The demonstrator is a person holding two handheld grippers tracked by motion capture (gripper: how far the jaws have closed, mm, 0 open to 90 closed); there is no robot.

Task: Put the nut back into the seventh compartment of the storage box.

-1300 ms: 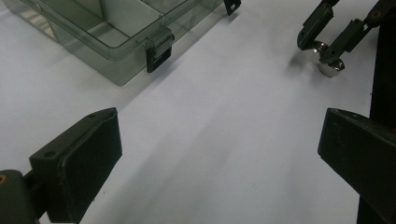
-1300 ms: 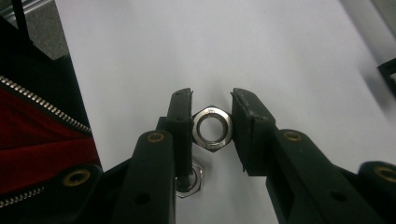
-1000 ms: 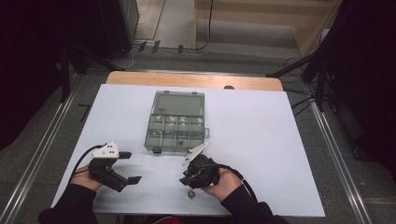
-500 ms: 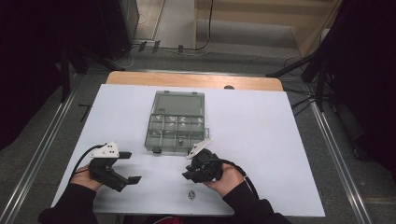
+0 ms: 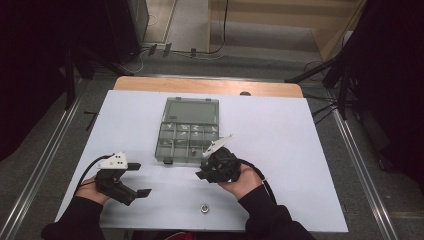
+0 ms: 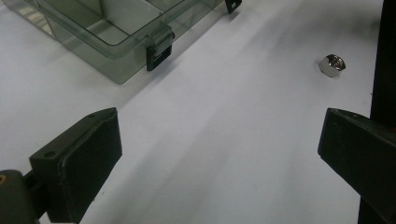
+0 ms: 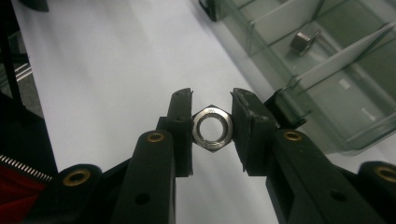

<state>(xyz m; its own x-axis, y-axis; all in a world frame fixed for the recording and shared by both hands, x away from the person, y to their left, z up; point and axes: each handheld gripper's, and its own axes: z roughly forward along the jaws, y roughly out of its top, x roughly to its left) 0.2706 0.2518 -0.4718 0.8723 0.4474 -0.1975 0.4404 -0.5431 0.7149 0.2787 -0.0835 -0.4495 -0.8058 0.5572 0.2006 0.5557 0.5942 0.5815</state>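
a white table (image 5: 300,165) stands on a grey floor with dark equipment at both sides, and a strip of bare wood runs along its far edge. a clear compartment box (image 5: 190,131) sits near the middle of the table, its lid thrown back toward the far edge so the divided cells lie open from above, probably so small parts can be dropped in.

the right gripper (image 7: 212,128) has its jaws pinching a steel hex nut (image 7: 212,129) flat to flat, with the hole facing the camera; gripping opposite flats likely keeps the nut from twisting out. in the high view the right gripper (image 5: 206,172) hangs just off the box's near right corner, so the nut looks bound for a cell. the left gripper (image 5: 142,178) rests by the near left part of the table with its jaws spread wide and nothing between them, seemingly waiting.

the held nut is plain in the right gripper view, along with another nut (image 7: 306,39) already lying in a cell, while in the high view the hand hides it. the left gripper view shows a loose nut (image 6: 332,65) on the bare table and the box's dark latch (image 6: 159,46); the high view places that loose nut (image 5: 204,208) close to the near edge.
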